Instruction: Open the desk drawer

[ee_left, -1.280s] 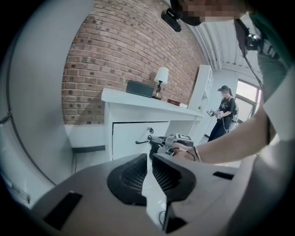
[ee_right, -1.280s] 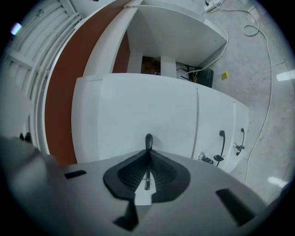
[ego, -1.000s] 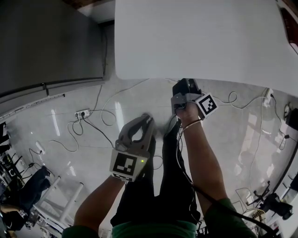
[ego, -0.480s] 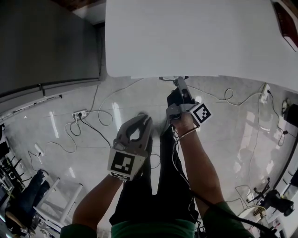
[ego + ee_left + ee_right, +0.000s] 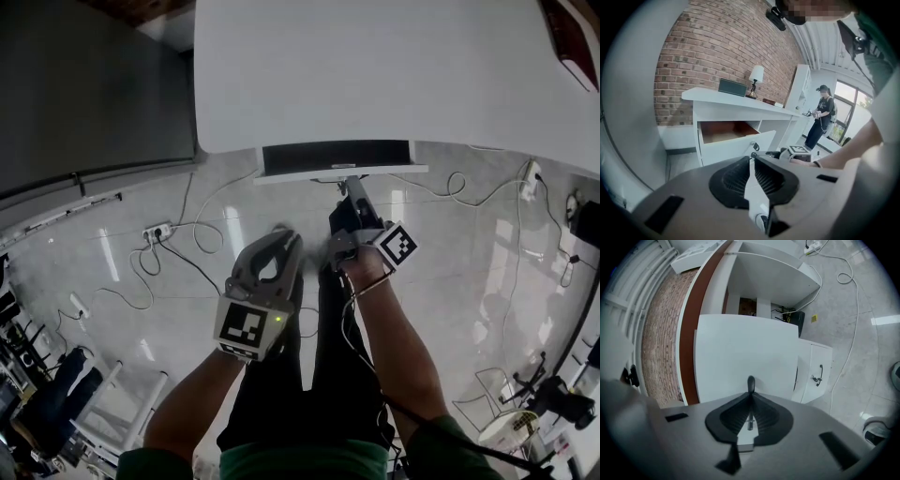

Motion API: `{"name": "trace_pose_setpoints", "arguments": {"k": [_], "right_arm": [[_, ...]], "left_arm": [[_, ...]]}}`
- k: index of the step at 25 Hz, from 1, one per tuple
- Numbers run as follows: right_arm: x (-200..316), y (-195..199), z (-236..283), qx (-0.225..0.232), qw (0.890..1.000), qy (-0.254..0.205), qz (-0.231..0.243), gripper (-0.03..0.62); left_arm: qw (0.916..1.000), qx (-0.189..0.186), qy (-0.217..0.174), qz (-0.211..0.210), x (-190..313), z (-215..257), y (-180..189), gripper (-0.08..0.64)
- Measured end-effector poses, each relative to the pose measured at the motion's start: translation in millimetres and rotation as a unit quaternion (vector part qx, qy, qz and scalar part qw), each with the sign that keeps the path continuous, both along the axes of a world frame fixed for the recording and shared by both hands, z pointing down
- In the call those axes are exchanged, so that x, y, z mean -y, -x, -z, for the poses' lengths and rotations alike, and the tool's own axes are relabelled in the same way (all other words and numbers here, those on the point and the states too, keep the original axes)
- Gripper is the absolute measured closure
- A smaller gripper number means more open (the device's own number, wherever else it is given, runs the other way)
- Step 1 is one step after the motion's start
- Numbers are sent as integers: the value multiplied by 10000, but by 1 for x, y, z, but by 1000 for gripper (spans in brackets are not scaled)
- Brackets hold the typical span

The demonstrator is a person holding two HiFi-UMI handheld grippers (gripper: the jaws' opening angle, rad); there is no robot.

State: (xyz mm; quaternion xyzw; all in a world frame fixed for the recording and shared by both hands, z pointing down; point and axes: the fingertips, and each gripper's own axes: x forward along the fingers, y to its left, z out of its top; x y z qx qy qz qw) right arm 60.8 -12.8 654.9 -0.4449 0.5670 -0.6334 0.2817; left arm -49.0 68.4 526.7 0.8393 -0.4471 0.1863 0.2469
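Observation:
The white desk (image 5: 375, 66) fills the top of the head view. Its drawer (image 5: 339, 172) stands partly pulled out, with a dark inside showing behind the white front. My right gripper (image 5: 352, 182) is shut on the drawer handle (image 5: 750, 382), a small dark knob in the middle of the drawer front (image 5: 745, 350). In the left gripper view the drawer (image 5: 736, 147) juts out from the desk (image 5: 736, 101) and shows its brown inside. My left gripper (image 5: 290, 235) hangs in the air left of the right one, shut and holding nothing, its fingertips (image 5: 751, 159) together.
White cables and a power strip (image 5: 164, 228) lie on the glossy floor. A lamp (image 5: 756, 75) and a dark box (image 5: 733, 87) stand on the desk. A lower cabinet door (image 5: 816, 373) has its own handle. A person (image 5: 820, 115) stands far back right. Dark trousers (image 5: 309, 375) are below.
The drawer has slid out from under the desk top. My right gripper has drawn back toward the body with the handle in it. The left gripper has stayed where it was.

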Motion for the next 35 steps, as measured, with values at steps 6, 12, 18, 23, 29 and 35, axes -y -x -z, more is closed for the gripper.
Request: {"name": "trace_pose_setpoints", "arguments": {"k": [6, 12, 18, 23, 29, 35], "right_arm": [[-27, -5, 4, 59, 10000, -26, 66, 575], [-35, -6, -4, 32, 9999, -19, 126, 574], [-34, -3, -3, -1, 9990, -325, 318, 569], [-33, 0, -2, 21, 9983, -371, 441, 565], [-34, 2, 0, -55, 9973, -437, 586, 552], [-34, 4, -2, -113, 9962, -451, 736, 492]], "left_arm": [[10000, -14, -33, -44, -4, 4, -12, 531], [9999, -53, 89, -138, -1, 3, -20, 531], [9999, 1, 62, -131, -4, -4, -9, 531], [9998, -3, 162, -110, -2, -6, -3, 529], [9999, -2, 83, -114, 2, -8, 1, 531], [9998, -40, 172, -131, 7, -8, 2, 531]]}}
